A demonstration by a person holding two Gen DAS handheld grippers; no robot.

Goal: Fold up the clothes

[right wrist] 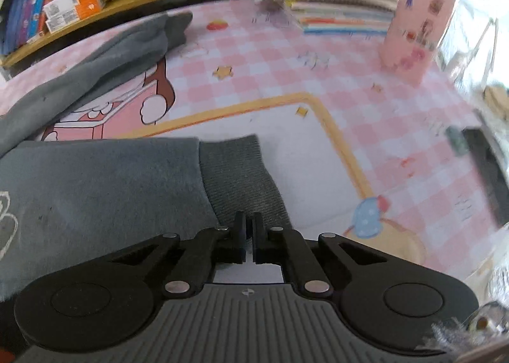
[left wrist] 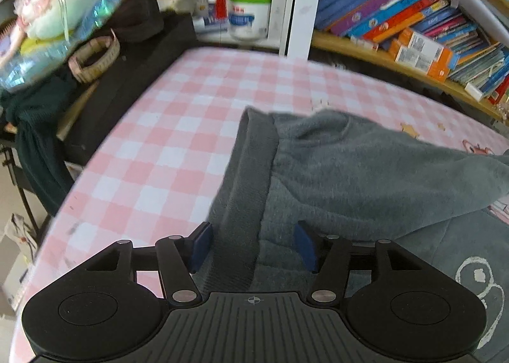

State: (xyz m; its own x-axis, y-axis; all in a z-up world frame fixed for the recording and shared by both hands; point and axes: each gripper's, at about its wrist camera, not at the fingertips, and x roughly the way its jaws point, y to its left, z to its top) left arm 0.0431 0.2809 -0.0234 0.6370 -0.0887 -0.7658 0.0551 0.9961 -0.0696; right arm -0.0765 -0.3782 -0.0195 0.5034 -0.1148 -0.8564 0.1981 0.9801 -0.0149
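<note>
Sweatshirt [left wrist: 334, 172] in grey fleece lies spread on a pink checked cloth [left wrist: 165, 127], one part folded over the body, its ribbed hem [left wrist: 251, 178] running between the half-open jaws of the left gripper [left wrist: 253, 245], which straddle the band without pressing it, apparently lined up for a pinch. At the other side, the right gripper [right wrist: 249, 229] is clamped tight at the edge of a ribbed band [right wrist: 241, 172], likely to lift that edge for a fold. Bookshelves [left wrist: 413, 29] crowd behind.

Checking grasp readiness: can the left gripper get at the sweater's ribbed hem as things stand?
Probably yes: the left gripper is open with the ribbed hem of the grey sweater lying between its fingers, nothing covering it.
</note>
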